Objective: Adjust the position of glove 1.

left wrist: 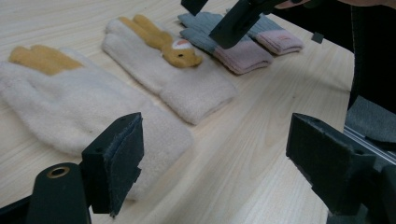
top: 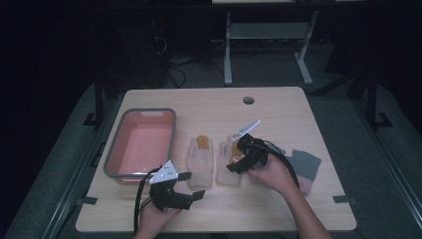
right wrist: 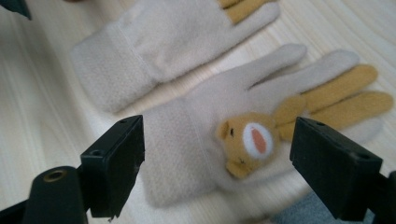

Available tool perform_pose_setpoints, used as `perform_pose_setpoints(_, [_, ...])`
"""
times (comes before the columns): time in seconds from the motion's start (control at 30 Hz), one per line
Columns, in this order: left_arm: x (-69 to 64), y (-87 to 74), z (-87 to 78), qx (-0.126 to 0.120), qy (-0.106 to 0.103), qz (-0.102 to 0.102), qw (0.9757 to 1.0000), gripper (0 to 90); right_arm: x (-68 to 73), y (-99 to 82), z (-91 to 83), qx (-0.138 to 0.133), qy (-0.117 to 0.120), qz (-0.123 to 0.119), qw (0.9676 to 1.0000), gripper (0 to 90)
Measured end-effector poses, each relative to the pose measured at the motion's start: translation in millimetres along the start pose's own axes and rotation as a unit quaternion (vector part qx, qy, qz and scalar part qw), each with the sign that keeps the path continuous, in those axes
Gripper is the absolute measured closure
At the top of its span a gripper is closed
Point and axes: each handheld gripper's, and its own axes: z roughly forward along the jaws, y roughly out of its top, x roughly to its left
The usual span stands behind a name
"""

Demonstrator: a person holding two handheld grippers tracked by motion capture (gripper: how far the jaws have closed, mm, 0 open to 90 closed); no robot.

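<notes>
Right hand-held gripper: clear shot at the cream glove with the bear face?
Probably yes. The right hand-held gripper hangs over the bear-face glove with jaws open to either side of it, and nothing lies between them. The plain cream glove lies apart.

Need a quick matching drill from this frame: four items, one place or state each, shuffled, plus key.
Items:
1. pink bin
2. bear glove
3. grey gloves
4. left gripper

Places or states:
A. under the open right gripper
B. table's left side, nothing in it
C. open, near the plain cream glove's cuff
D. right of the cream pair

Pairs: 1-B, 2-A, 3-D, 4-C
</notes>
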Motion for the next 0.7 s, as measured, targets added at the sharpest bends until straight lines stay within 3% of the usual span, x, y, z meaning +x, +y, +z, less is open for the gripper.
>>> perform_pose_setpoints(0.7, [1.0, 0.5, -1.6, 0.001, 0.004, 0.005, 1.0000, 19.1, -13.6, 5.9, 33.5, 0.044, -0.013, 0.003, 0.9989, 26.9])
